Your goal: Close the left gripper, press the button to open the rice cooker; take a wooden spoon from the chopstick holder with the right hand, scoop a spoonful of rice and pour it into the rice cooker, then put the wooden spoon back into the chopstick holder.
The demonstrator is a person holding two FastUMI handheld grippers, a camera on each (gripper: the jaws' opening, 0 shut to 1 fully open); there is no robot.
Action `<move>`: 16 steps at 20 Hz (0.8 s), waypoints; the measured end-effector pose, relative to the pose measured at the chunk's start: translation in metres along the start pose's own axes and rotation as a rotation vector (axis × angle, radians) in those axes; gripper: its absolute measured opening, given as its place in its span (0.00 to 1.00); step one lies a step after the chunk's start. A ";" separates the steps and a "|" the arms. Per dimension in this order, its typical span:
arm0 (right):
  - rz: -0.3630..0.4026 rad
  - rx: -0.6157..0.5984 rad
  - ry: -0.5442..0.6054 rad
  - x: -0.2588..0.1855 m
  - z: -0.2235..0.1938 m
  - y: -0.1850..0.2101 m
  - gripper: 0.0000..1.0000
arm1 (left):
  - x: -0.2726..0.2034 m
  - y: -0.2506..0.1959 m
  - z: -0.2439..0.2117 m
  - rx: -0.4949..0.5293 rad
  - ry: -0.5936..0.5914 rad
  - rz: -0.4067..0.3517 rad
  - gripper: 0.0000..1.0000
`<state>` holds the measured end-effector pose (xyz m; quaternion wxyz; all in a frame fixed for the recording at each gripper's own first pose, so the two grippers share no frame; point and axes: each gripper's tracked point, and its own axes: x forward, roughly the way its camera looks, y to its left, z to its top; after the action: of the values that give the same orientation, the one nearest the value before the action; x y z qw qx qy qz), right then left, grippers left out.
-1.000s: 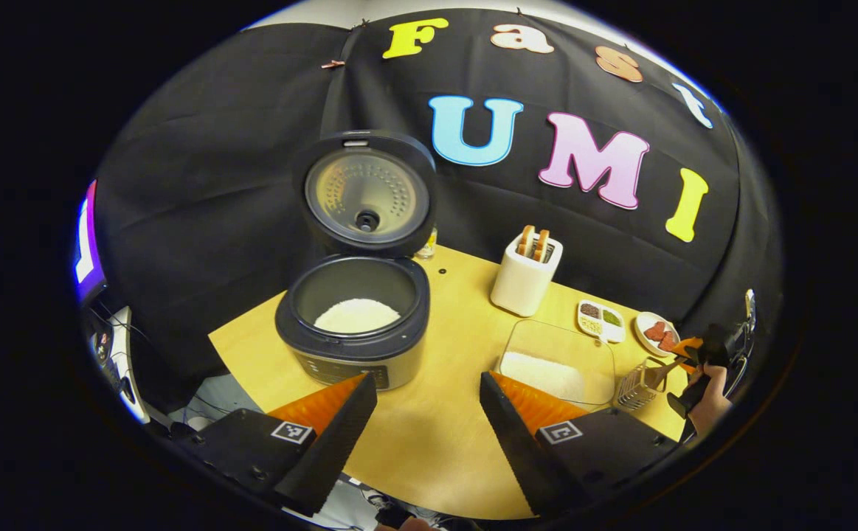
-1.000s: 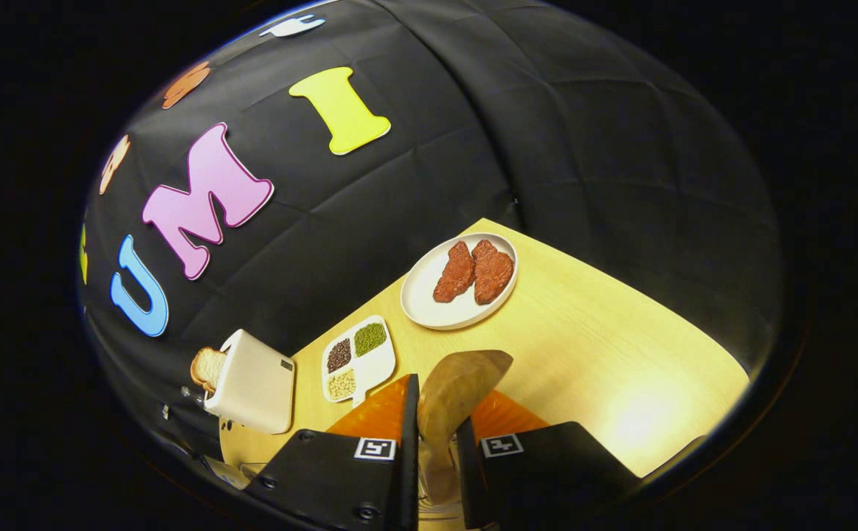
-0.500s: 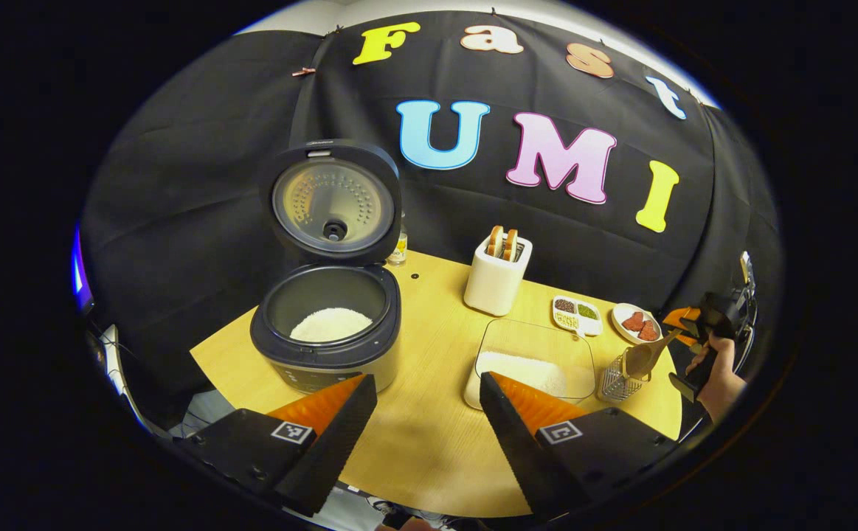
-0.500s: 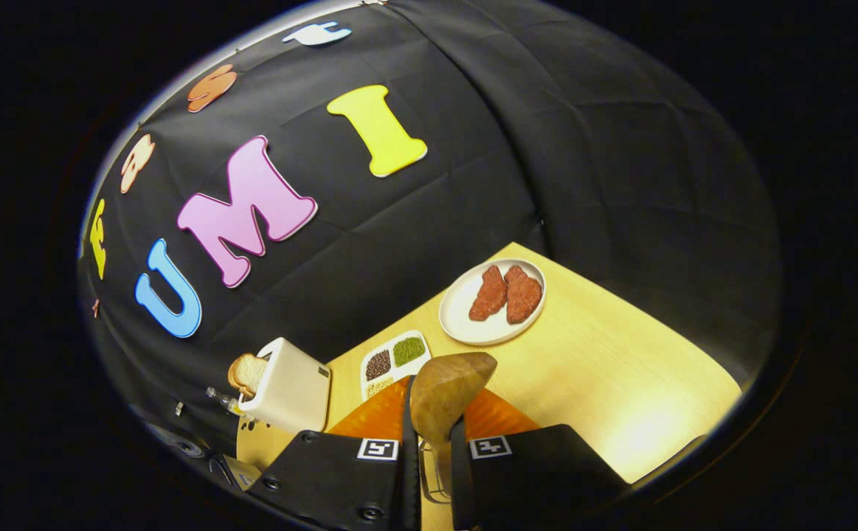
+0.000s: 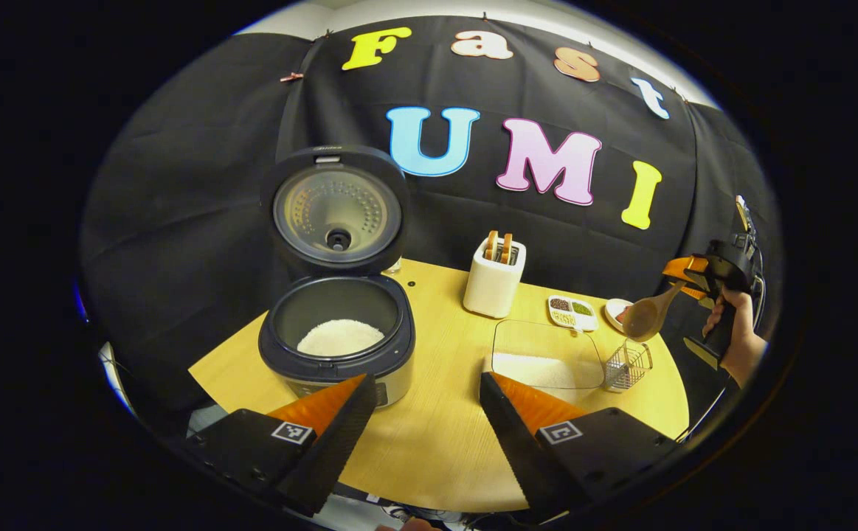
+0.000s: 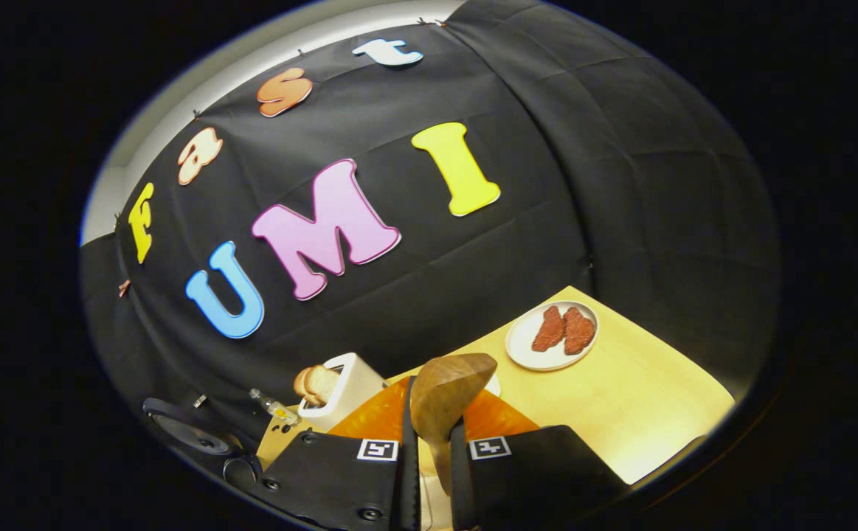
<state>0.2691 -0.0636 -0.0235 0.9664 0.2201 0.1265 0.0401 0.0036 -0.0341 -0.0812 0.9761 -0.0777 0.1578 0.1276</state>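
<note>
The rice cooker [image 5: 336, 346] stands open on the left of the table, lid [image 5: 336, 214] upright and white rice [image 5: 340, 338] in its pot. My left gripper [image 5: 425, 398] is open and empty in front of it. At the far right, a hand [image 5: 731, 339] holds my right gripper [image 5: 683, 279], which is shut on the handle of the wooden spoon [image 5: 646, 316]. The spoon hangs bowl-down above the wire chopstick holder [image 5: 626, 365], clear of it. In the right gripper view the spoon [image 6: 447, 394] sticks up between the shut fingers of the right gripper [image 6: 432, 431]. A clear container of rice [image 5: 547, 358] sits beside the holder.
A white toaster [image 5: 495, 276] with bread stands at the back, with a divided dish of beans [image 5: 572, 311] to its right. A plate of meat [image 6: 554, 334] lies near the table's far right corner. A small bottle [image 6: 274, 405] stands behind the toaster.
The right gripper has risen with the wooden spoon, lifting it out of the chopstick holder. The left gripper stays open and has drifted slightly back.
</note>
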 end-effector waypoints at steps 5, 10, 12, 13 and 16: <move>0.116 -0.106 0.047 -0.001 -0.044 0.065 0.20 | 0.001 0.033 -0.008 -0.028 0.013 0.005 0.96; 0.141 -0.175 0.134 0.011 -0.107 0.087 0.20 | 0.008 0.063 -0.023 -0.027 0.044 0.032 0.96; 0.133 -0.218 0.169 0.017 -0.134 0.086 0.20 | 0.012 0.067 -0.031 -0.061 0.062 0.031 0.96; 0.127 -0.235 0.184 0.021 -0.147 0.083 0.21 | 0.013 0.070 -0.033 -0.073 0.065 0.032 0.96; 0.107 -0.267 0.225 0.027 -0.179 0.079 0.16 | 0.016 0.076 -0.041 -0.087 0.078 0.038 0.96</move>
<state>0.2461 0.0859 -0.1513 0.9633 0.0904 0.2154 0.1321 -0.0147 0.0342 -0.1334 0.9623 -0.1218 0.1916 0.1498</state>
